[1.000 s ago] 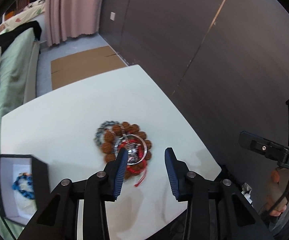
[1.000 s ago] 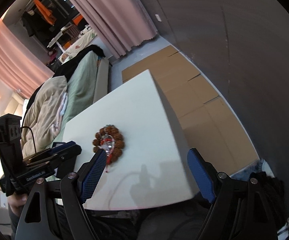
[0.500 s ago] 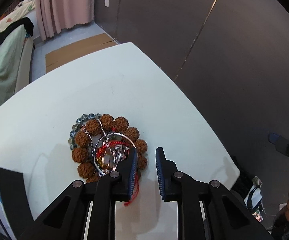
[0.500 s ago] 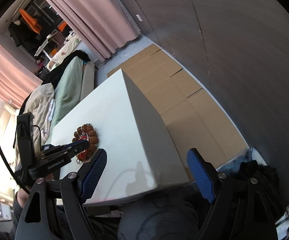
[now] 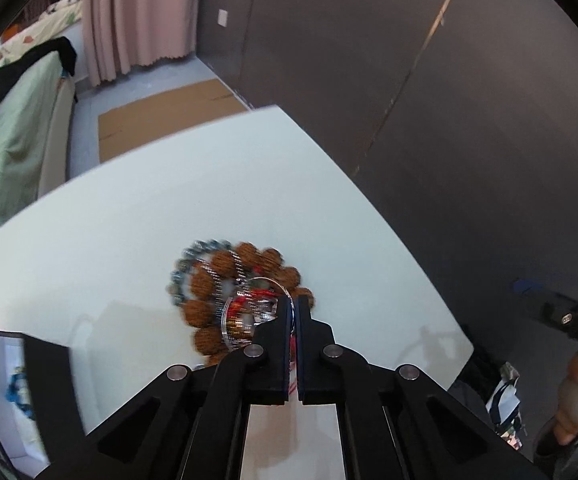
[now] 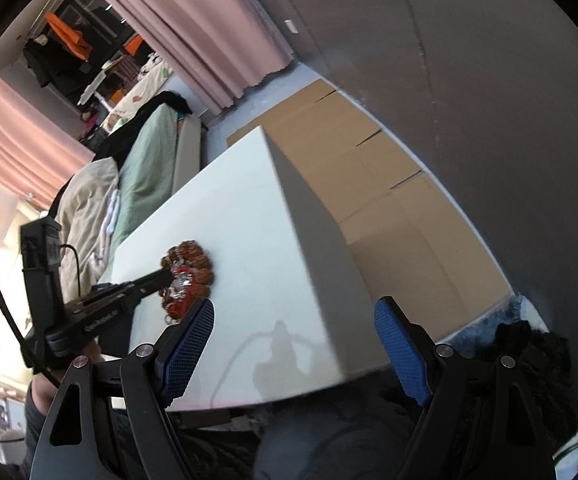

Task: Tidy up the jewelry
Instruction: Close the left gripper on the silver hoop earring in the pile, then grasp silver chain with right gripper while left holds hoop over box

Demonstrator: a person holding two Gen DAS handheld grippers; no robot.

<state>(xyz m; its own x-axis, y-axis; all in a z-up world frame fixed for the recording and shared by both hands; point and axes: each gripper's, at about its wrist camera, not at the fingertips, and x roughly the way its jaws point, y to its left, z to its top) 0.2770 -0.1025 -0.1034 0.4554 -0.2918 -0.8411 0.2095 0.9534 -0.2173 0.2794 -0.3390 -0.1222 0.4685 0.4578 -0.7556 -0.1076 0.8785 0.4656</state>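
A pile of jewelry lies on the white table (image 5: pixel 129 208): a brown beaded bracelet (image 5: pixel 217 276), a grey-blue beaded bracelet (image 5: pixel 181 276), a red cord piece (image 5: pixel 245 300) and a silver ring bangle (image 5: pixel 237 320). My left gripper (image 5: pixel 293 304) is shut on the silver bangle's right rim. An open jewelry box (image 5: pixel 5 392) with a blue bracelet (image 5: pixel 19 390) inside sits at the lower left. My right gripper (image 6: pixel 293 344) is open and empty, off the table's near corner; it sees the pile (image 6: pixel 187 276) and the left gripper (image 6: pixel 153 280).
A dark wall (image 5: pixel 449 100) runs close along the table's right side. Flattened cardboard (image 6: pixel 369 184) covers the floor beyond the table. A bed with green bedding (image 5: pixel 17 128) stands to the left. Pink curtains (image 5: pixel 137 16) hang at the back.
My left gripper closed from wide open onto the silver bangle in the pile. My right gripper stayed open and drifted slightly off the table corner.
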